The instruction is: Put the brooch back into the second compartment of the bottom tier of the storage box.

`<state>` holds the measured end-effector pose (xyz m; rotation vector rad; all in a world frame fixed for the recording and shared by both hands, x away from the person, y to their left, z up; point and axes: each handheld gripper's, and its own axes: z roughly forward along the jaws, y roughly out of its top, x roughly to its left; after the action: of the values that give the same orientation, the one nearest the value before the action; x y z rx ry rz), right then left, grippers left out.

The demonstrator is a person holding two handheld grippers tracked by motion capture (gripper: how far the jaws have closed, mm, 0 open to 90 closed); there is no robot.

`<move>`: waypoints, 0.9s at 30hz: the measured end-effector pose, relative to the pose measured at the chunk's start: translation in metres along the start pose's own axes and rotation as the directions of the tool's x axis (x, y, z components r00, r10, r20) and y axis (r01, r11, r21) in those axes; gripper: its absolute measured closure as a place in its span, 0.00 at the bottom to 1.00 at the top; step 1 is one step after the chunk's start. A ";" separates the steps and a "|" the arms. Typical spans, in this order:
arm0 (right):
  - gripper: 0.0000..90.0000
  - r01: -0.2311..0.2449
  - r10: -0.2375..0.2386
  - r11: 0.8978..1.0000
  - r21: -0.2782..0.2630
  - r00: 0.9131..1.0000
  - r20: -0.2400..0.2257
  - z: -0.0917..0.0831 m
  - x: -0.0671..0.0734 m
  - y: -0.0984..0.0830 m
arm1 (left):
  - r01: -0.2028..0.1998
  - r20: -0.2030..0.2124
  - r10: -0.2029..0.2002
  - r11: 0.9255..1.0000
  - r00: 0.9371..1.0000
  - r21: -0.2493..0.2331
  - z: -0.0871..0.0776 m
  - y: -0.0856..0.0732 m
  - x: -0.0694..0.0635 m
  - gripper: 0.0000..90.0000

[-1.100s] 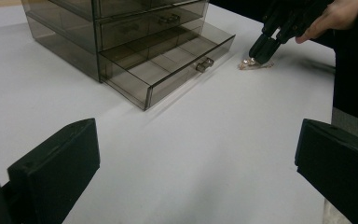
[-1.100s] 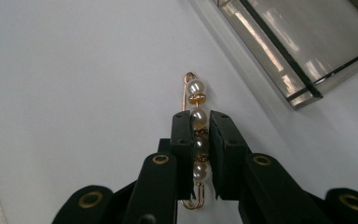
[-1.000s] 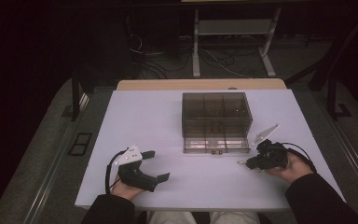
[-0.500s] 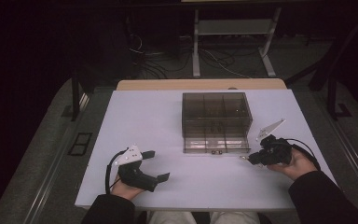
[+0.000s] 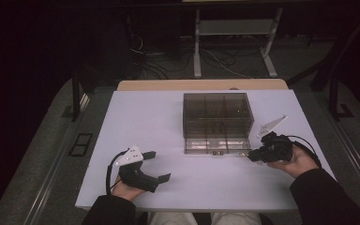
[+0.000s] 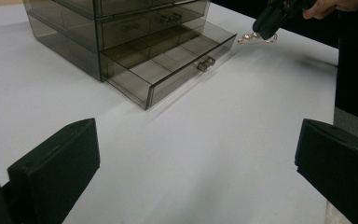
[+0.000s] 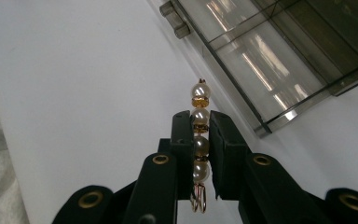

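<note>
Right hand-held gripper (image 7: 199, 122) clenched on a pearl-and-gold bead strand (image 7: 199, 140) just beside the smoky drawer box (image 5: 218, 122) — bottom drawer (image 6: 168, 65) pulled out, left hand-held gripper (image 5: 157, 165) released, resting on white counter (image 5: 145, 117).

- High view: white table (image 5: 168, 122) lit evenly from above; surroundings fall into near-black, detail soft
- Left gripper view: near jaws blurred, faint shadow beside the open drawer (image 6: 168, 70)
- Right gripper view: bright streaks of glare on the smoked plastic; pearl string (image 7: 199, 135) sharp
</note>
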<state>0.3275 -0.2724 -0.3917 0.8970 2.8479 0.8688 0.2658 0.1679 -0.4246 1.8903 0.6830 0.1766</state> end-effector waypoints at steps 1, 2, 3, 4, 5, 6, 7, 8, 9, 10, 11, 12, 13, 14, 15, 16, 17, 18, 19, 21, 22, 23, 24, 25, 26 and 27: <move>0.89 0.003 -0.003 1.000 0.000 1.000 0.000 0.000 0.000 0.001 | -0.001 0.000 0.001 1.000 1.000 0.000 0.000 0.000 0.000 0.00; 0.89 0.005 -0.005 1.000 0.001 1.000 0.003 -0.001 0.000 0.002 | -0.004 0.000 0.004 1.000 1.000 0.001 0.000 0.000 0.001 0.00; 0.89 0.006 -0.006 1.000 -0.004 1.000 0.001 -0.002 0.000 0.004 | 0.001 -0.002 -0.001 1.000 1.000 -0.001 0.000 0.000 0.001 0.00; 0.89 0.006 -0.006 1.000 -0.004 1.000 0.001 -0.002 0.000 0.004 | 0.002 -0.003 -0.002 1.000 1.000 -0.002 0.000 0.000 0.001 0.00; 0.89 0.008 -0.008 1.000 -0.004 1.000 0.001 -0.002 0.000 0.006 | 0.003 -0.002 -0.003 1.000 1.000 -0.002 -0.001 0.000 0.001 0.00; 0.89 0.012 -0.012 1.000 -0.007 1.000 0.003 -0.003 0.000 0.007 | 0.003 -0.003 -0.003 1.000 1.000 -0.002 -0.001 0.000 0.001 0.00; 0.89 0.010 -0.010 1.000 -0.007 1.000 -0.001 -0.003 0.001 0.008 | 0.003 -0.003 -0.003 1.000 1.000 -0.002 -0.001 0.000 0.001 0.00; 0.89 0.013 -0.013 1.000 -0.007 1.000 0.000 -0.003 0.001 0.010 | 0.003 -0.003 -0.003 1.000 1.000 -0.001 0.000 0.000 0.001 0.00; 0.89 0.019 -0.019 1.000 -0.005 1.000 0.005 -0.004 0.001 0.011 | 0.002 -0.002 -0.002 1.000 1.000 -0.001 0.000 0.000 0.001 0.00; 0.89 0.020 -0.020 1.000 -0.008 1.000 0.000 -0.004 0.001 0.012 | 0.001 -0.002 -0.001 1.000 1.000 0.000 0.000 0.000 0.001 0.00; 0.89 0.025 -0.025 1.000 -0.009 1.000 0.003 -0.004 0.002 0.014 | 0.002 -0.002 -0.002 1.000 1.000 0.000 0.000 0.000 0.001 0.00; 0.89 0.029 -0.029 1.000 -0.010 1.000 0.000 -0.004 0.003 0.017 | 0.002 -0.002 -0.002 1.000 1.000 -0.001 0.000 0.000 0.001 0.00; 0.89 0.029 -0.029 1.000 -0.010 1.000 0.000 -0.004 0.003 0.017 | 0.002 -0.001 -0.002 1.000 1.000 -0.001 0.000 0.000 0.001 0.00; 0.89 0.035 -0.035 0.999 -0.007 0.999 0.005 -0.004 0.004 0.018 | 0.002 -0.001 -0.002 1.000 1.000 -0.001 0.000 0.000 0.001 0.00; 0.89 0.038 -0.038 0.999 -0.007 0.999 0.000 -0.004 0.005 0.020 | 0.003 -0.001 -0.003 1.000 1.000 -0.001 0.000 0.000 0.001 0.00; 0.89 0.040 -0.040 0.999 -0.008 0.999 0.003 -0.004 0.005 0.021 | 0.003 -0.001 -0.003 1.000 1.000 -0.001 0.000 0.000 0.001 0.00; 0.89 0.042 -0.042 0.999 -0.007 0.999 0.002 -0.004 0.006 0.022 | 0.002 -0.001 -0.002 1.000 1.000 -0.001 0.000 0.000 0.001 0.00; 0.89 0.052 -0.052 0.999 -0.006 0.999 0.002 -0.004 0.006 0.024 | 0.002 -0.001 -0.002 1.000 1.000 -0.001 0.000 0.000 0.001 0.00; 0.89 0.054 -0.054 0.999 -0.004 0.999 0.007 -0.004 0.006 0.025 | 0.002 -0.001 -0.002 1.000 1.000 -0.001 0.000 0.000 0.001 0.00; 0.89 0.062 -0.062 0.998 -0.005 0.998 0.005 -0.004 0.008 0.028 | 0.003 -0.001 -0.003 1.000 1.000 -0.001 0.000 0.000 0.001 0.00; 0.89 0.067 -0.067 0.998 -0.003 0.998 0.009 -0.005 0.008 0.029 | 0.003 -0.001 -0.003 1.000 1.000 -0.001 0.000 0.000 0.001 0.00; 0.89 0.064 -0.064 0.998 -0.007 0.998 -0.001 -0.005 0.009 0.031 | 0.002 -0.001 -0.002 1.000 1.000 -0.001 0.000 0.000 0.001 0.00; 0.89 0.070 -0.070 0.998 -0.002 0.998 0.001 -0.005 0.009 0.032 | 0.001 -0.001 -0.001 1.000 1.000 -0.001 0.000 0.000 0.001 0.00; 0.89 0.078 -0.078 0.997 -0.009 0.997 0.000 -0.005 0.010 0.034 | 0.002 0.000 -0.002 1.000 1.000 0.000 0.000 0.000 0.001 0.00; 0.89 0.081 -0.081 0.997 -0.004 0.997 0.004 -0.005 0.010 0.035 | 0.002 0.000 -0.002 1.000 1.000 0.000 0.000 0.000 0.001 0.00; 0.89 0.081 -0.081 0.997 -0.004 0.997 0.004 -0.005 0.010 0.035 | 0.002 0.000 -0.002 1.000 1.000 -0.001 0.000 0.000 0.001 0.00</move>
<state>0.3362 -0.2453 -0.3681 0.7753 2.8558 0.8627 0.2663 0.1685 -0.4247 1.8889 0.6853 0.1758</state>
